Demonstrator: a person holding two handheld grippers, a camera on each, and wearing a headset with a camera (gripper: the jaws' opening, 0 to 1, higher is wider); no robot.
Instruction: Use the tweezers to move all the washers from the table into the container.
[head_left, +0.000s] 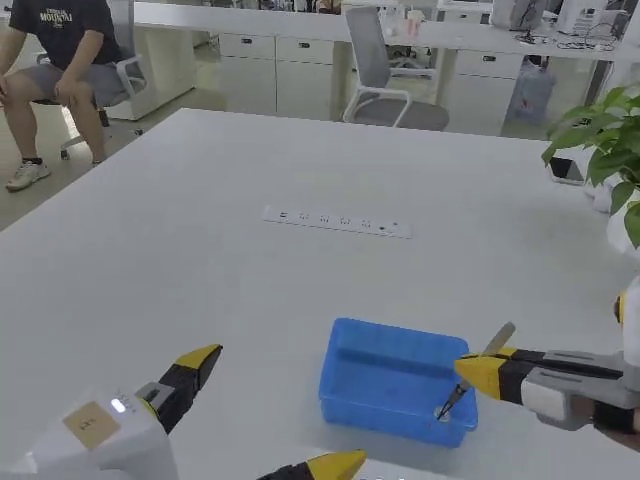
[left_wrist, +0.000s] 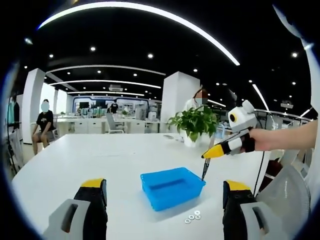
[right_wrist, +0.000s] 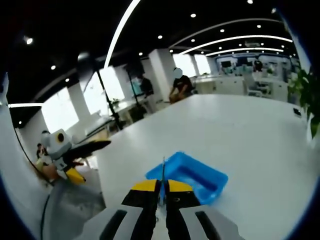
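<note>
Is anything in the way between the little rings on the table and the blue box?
Nothing visible is. The washers lie on bare table right beside the blue box's wall. The tweezers, held in the right claw, hang at the box's corner, not between them.

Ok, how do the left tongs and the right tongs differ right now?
The left tongs are spread wide; the right tongs are shut. The left tongs hold nothing; the right tongs clamp the tweezers. The left tongs hang short of the blue container, while the right tongs point the tweezers down over it. Both have yellow-tipped black jaws.
</note>
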